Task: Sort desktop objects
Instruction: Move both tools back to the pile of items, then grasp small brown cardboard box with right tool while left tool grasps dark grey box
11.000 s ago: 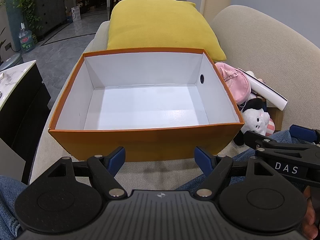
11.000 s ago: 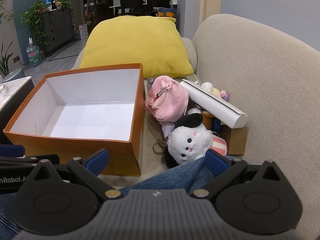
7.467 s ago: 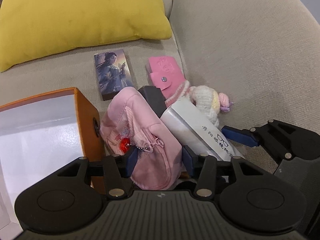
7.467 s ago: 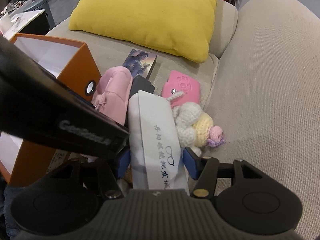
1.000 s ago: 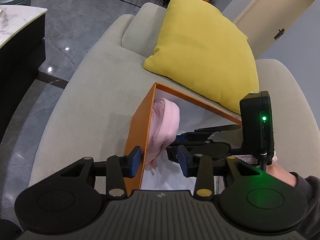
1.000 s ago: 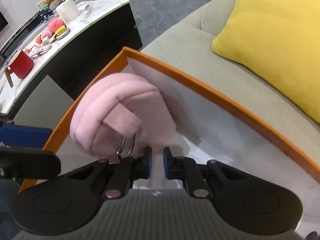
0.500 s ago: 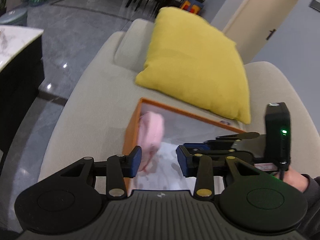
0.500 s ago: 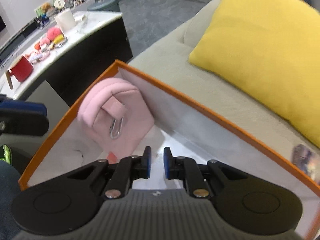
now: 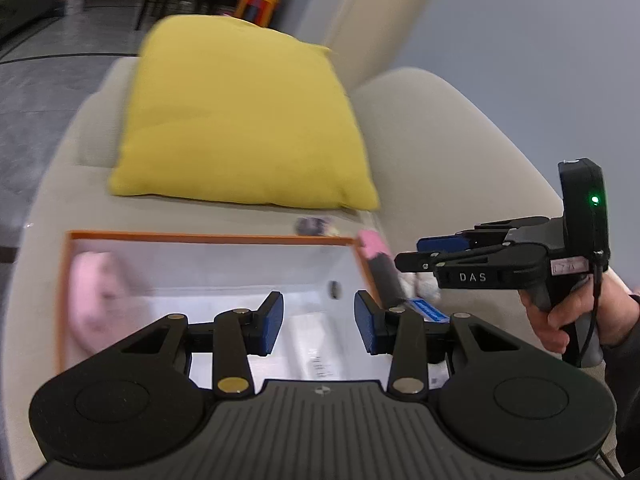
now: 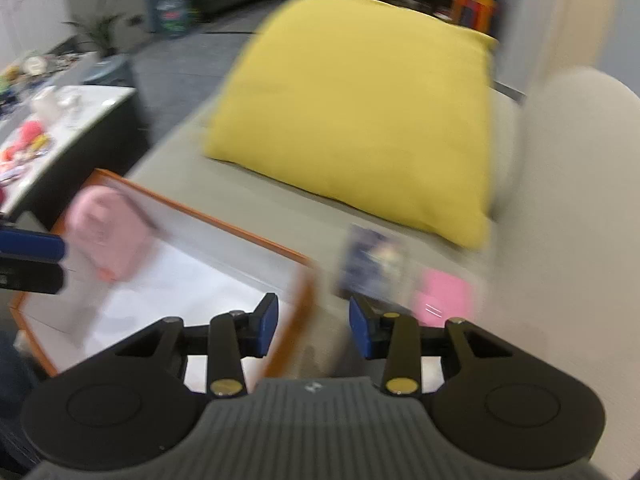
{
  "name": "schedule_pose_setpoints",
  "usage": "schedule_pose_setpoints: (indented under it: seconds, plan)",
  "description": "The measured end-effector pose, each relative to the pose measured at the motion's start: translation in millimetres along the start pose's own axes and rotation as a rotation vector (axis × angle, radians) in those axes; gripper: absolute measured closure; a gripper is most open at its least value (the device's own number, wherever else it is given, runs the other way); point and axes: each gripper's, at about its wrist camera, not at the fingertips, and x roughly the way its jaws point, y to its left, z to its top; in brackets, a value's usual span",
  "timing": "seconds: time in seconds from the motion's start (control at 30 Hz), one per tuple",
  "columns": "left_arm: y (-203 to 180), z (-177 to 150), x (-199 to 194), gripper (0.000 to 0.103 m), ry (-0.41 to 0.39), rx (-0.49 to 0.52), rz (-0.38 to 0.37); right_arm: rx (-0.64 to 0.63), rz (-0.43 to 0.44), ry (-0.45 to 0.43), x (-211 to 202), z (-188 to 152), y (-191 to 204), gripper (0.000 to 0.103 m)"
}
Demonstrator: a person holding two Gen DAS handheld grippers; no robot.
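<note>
Right gripper [image 10: 310, 330] over the orange box [image 10: 298, 304] edge, jaws opening, nothing between. Left gripper [image 9: 318, 326] apart, empty, above the box. Pink pouch [image 10: 106, 236] inside already. Picture card [image 10: 374, 266] and pink wallet [image 10: 442, 298] just ahead-right, nearer the right gripper.

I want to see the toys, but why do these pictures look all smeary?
Right wrist view: motion blur smears the yellow pillow, pink pouch and orange box; only the right gripper looks sharp. Left wrist view: milder blur, edges bent by the fisheye lens.
</note>
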Motion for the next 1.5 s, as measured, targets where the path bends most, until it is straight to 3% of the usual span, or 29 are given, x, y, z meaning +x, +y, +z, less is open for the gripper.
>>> schedule_pose_setpoints:
  seconds: [0.1,0.3,0.43,0.7,0.9,1.13,1.33,1.5]
  plan:
    - [-17,9,24,0.059,0.05,-0.003,-0.059,0.069,-0.036,0.045,2,-16,-36,0.061]
    - [-52,27,73,0.059,0.141,0.054,-0.079,0.148,-0.073,0.143,16,-47,-84,0.062]
    - [-77,28,98,0.058,0.184,0.098,-0.076,0.133,-0.035,0.26,28,-61,-101,0.062]
    - [-100,16,123,0.057,0.235,0.136,-0.072,-0.019,-0.01,0.445,36,-88,-97,0.06]
    - [-99,11,116,0.057,0.243,0.142,-0.062,-0.101,-0.095,0.577,61,-91,-81,0.057]
    - [-94,10,105,0.056,0.227,0.127,-0.065,-0.088,-0.164,0.712,90,-87,-75,0.049]
    - [-92,9,98,0.056,0.227,0.123,-0.07,-0.082,-0.184,0.75,102,-90,-71,0.046]
    - [-90,6,93,0.056,0.226,0.12,-0.076,-0.055,-0.16,0.729,83,-95,-72,0.052]
